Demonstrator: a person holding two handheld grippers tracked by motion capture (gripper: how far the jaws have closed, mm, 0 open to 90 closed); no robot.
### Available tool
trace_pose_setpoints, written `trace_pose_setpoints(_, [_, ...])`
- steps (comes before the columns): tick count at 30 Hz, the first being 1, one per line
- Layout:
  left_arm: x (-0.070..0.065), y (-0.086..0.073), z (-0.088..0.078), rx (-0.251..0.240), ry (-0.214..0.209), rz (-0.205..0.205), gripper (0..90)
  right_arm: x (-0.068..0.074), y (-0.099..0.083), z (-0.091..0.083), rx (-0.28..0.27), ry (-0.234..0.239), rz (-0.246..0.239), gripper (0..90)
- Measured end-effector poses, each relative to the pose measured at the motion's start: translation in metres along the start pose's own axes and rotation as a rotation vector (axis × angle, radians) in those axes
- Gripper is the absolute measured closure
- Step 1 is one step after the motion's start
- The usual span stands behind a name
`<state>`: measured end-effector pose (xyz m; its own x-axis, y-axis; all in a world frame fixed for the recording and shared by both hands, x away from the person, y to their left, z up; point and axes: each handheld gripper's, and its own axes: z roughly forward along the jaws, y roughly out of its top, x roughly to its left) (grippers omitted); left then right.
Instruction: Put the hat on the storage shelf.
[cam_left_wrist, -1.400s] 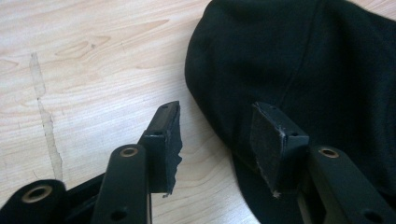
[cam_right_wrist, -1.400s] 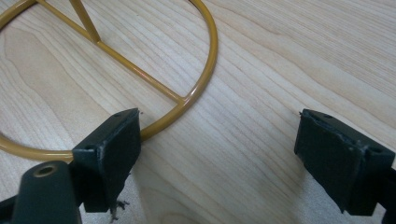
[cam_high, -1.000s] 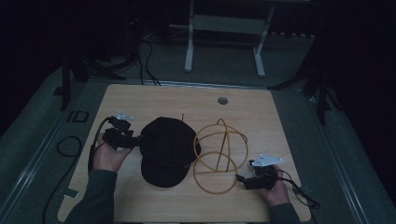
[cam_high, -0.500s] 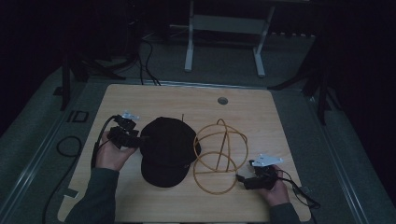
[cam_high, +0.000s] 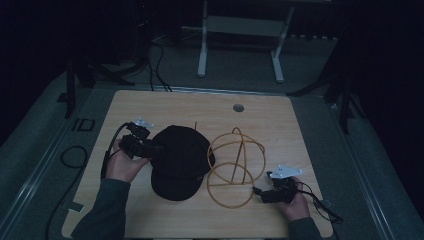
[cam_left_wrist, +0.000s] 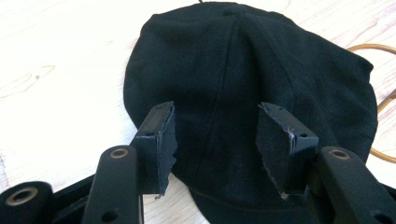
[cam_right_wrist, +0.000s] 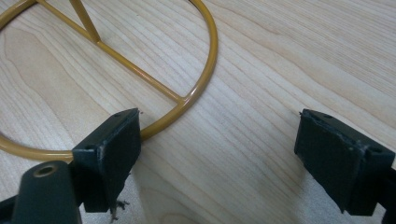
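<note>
Black cap (cam_high: 181, 161) lies flat near the middle of the surface (cam_high: 280, 120), its brim toward the person's edge, with a yellow wire stand (cam_high: 235, 167) just beside it on the right. Left tongs (cam_high: 150, 149) sit at the cap's left side, jaws half apart and straddling the crown's edge without pinching, so the cap lies straight ahead of them. In the left gripper view the fabric (cam_left_wrist: 252, 84) runs between both pads (cam_left_wrist: 161, 140). Right tongs (cam_high: 260, 192) rest open, holding nothing, near the stand's lower ring (cam_right_wrist: 187, 100), well apart from the cap; the left hand is nearer.
</note>
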<state>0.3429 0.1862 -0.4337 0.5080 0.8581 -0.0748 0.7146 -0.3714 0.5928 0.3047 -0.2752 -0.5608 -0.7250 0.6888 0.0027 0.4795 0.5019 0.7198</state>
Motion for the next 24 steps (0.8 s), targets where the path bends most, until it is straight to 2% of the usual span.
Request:
trace_pose_setpoints(8, [-0.007,0.007,0.002,-0.006,-0.004,0.005,42.1,0.0,0.0,0.0,0.0,0.0,0.0,14.2])
trace_pose_setpoints(24, [-0.023,0.019,0.012,0.019,-0.027,0.039,36.3,0.0,0.0,0.0,0.0,0.0,0.0,14.2])
